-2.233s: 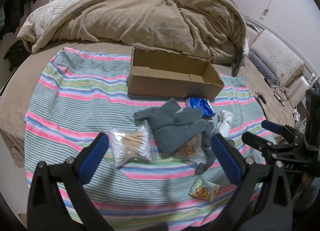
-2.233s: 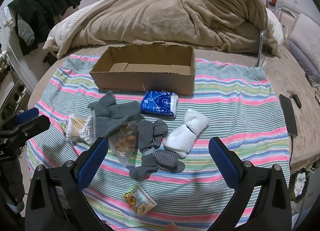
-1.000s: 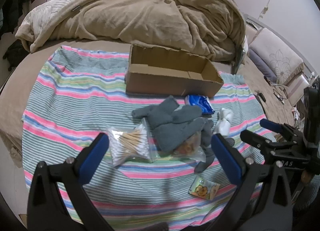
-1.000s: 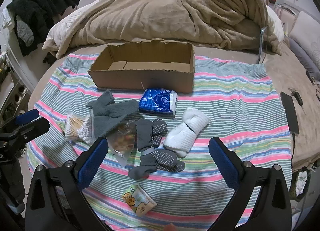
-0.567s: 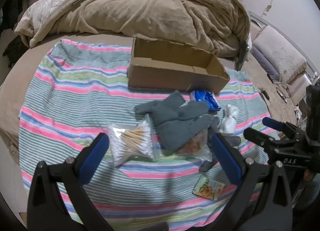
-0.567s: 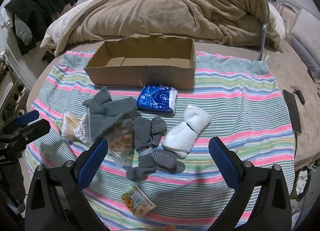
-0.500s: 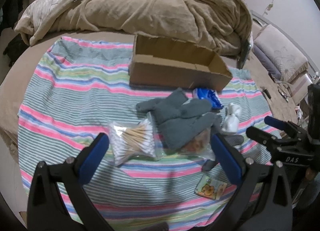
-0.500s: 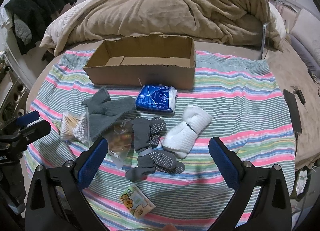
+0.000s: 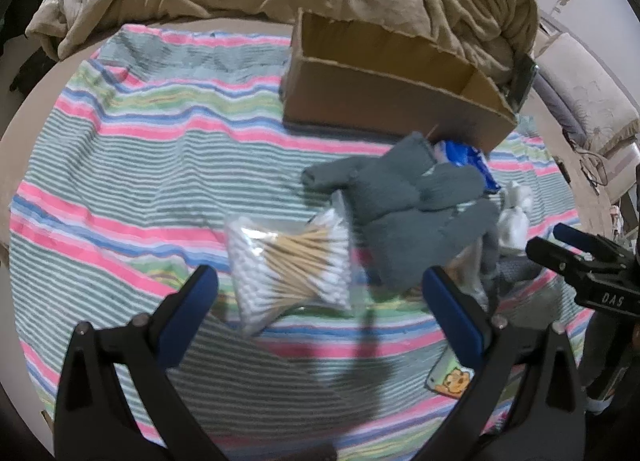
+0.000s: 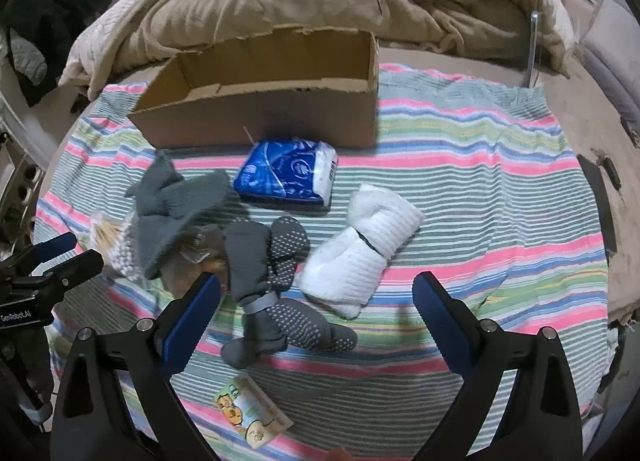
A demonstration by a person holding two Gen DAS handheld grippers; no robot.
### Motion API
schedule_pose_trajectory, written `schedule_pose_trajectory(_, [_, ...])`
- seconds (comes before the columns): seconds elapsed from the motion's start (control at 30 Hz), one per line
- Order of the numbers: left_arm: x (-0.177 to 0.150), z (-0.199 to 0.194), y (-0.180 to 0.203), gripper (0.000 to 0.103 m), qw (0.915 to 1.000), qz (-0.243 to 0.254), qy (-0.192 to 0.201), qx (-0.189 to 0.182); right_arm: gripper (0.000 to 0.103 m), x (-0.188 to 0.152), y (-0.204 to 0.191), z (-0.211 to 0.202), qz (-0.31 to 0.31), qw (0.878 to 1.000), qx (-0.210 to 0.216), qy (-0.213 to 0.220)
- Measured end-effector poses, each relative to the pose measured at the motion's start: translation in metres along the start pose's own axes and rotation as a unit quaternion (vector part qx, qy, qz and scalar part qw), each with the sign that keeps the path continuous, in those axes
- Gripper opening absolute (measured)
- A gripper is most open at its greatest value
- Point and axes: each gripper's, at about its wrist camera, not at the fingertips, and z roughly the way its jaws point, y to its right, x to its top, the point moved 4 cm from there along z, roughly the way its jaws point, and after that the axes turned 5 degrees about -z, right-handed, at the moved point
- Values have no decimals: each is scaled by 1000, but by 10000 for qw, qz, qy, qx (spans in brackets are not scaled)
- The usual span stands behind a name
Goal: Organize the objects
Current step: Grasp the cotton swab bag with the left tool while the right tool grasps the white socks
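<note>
Objects to organize: we see them scattered on the striped blanket (image 10: 480,165) in front of the cardboard box (image 10: 260,117), which looks empty.
Step in hand: we judge this the approach to a first pick; nothing is held.
Left gripper (image 9: 320,293): its jaws stand wide apart over the bag of cotton swabs (image 9: 288,265), pads not touching it, pointing steeply down at the bed.
Right gripper (image 10: 316,297): its jaws are wide but just starting to close, with the dotted grey socks (image 10: 276,281) and the white sock roll (image 10: 360,249) between the tips, neither pressed.
Others nearby: grey gloves (image 10: 180,201) lie over a clear snack bag (image 10: 196,257); the blue tissue pack (image 10: 288,175) sits just before the box; a small cartoon packet (image 10: 250,417) lies nearest us.
Next move: we think each gripper must lower, settle on one item, and close before lifting toward the box.
</note>
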Motion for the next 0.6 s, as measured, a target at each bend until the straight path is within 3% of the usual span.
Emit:
schedule_pose_trajectory(0.3, [2, 28, -9, 102, 9996, -37, -246, 111, 89, 6, 13, 27, 12, 9998, -28, -211])
schedule_pose_trajectory(0.47, [3, 44, -12, 102, 9992, 0, -354, 168, 75, 9, 22, 38, 35, 9995, -126, -273])
schedule_pose_trajectory(0.6, [4, 51, -11, 101, 9991, 80, -371, 207, 72, 11, 29, 45, 150, 9994, -76, -308])
